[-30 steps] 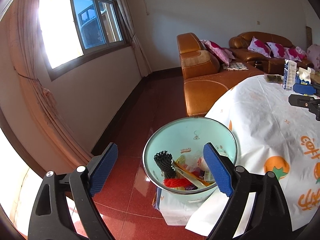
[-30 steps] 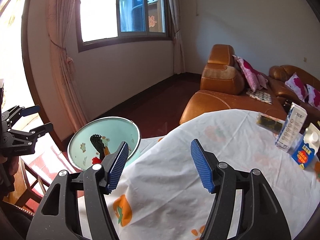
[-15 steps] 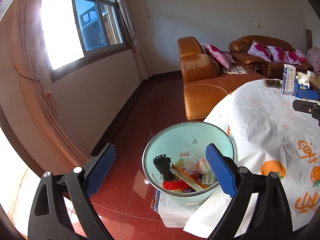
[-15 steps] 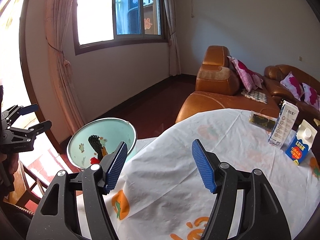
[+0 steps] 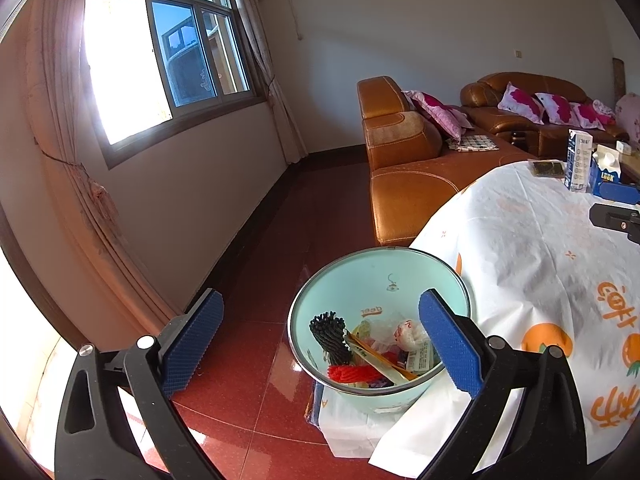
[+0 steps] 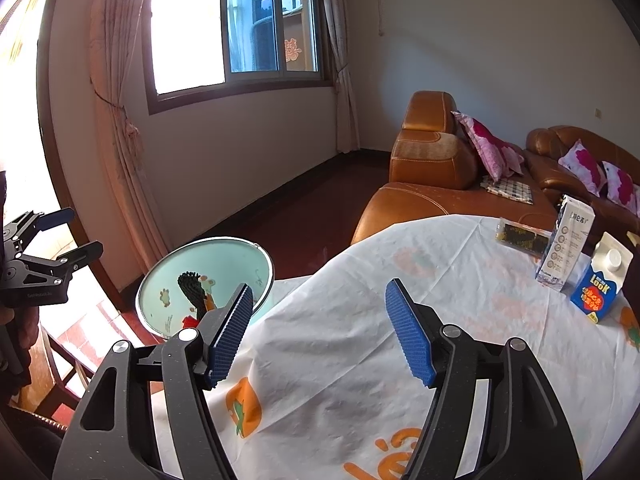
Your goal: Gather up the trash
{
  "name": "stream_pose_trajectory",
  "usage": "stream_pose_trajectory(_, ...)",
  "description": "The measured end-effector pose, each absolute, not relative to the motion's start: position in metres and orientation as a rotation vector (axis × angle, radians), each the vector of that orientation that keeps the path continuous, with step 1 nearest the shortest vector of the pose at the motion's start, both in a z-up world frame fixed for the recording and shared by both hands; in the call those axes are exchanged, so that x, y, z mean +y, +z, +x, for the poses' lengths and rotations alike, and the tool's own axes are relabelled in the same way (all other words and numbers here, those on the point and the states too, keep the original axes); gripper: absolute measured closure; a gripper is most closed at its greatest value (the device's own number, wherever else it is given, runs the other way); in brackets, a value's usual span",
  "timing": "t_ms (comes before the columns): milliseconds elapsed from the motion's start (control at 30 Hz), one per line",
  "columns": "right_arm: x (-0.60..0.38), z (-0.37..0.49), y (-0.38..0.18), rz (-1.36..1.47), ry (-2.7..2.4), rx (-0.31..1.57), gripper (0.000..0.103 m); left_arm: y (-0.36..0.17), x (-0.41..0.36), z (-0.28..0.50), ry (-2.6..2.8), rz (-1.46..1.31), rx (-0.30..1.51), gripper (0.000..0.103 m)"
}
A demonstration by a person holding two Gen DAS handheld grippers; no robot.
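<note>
Right wrist view: the cartons (image 6: 566,250) (standing upright) are seen ahead-right of the right gripper (image 6: 320,334), spread wide and empty; the left gripper (image 5: 320,344), equally wide, is held over the bin (image 5: 376,272).

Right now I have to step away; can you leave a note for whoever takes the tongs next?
Left tongs: open, empty, above the floor by the mint trash bin.
Right tongs: open, empty, over the table.
Done: the bin, on the floor at the table's edge, already holds wrappers and a black foam net.
Left: on the far side of the table, a dark packet, a tall white carton and a blue carton. The cartons stand upright; whether they are empty cannot be told.
</note>
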State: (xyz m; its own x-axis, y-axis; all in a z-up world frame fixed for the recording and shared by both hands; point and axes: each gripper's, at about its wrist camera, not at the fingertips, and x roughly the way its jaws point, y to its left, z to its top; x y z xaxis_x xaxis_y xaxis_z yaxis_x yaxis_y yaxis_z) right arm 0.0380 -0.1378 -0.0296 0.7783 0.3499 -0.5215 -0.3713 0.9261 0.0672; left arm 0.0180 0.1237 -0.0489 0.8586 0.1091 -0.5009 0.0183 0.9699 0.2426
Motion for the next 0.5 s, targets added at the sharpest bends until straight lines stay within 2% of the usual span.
stream_pose_trajectory(500,-0.1461,0.0341,-0.0273,-0.005,0.363,0.533,0.03,-0.0452,0.1231,0.0151,0.067,0.251,0.518,0.006)
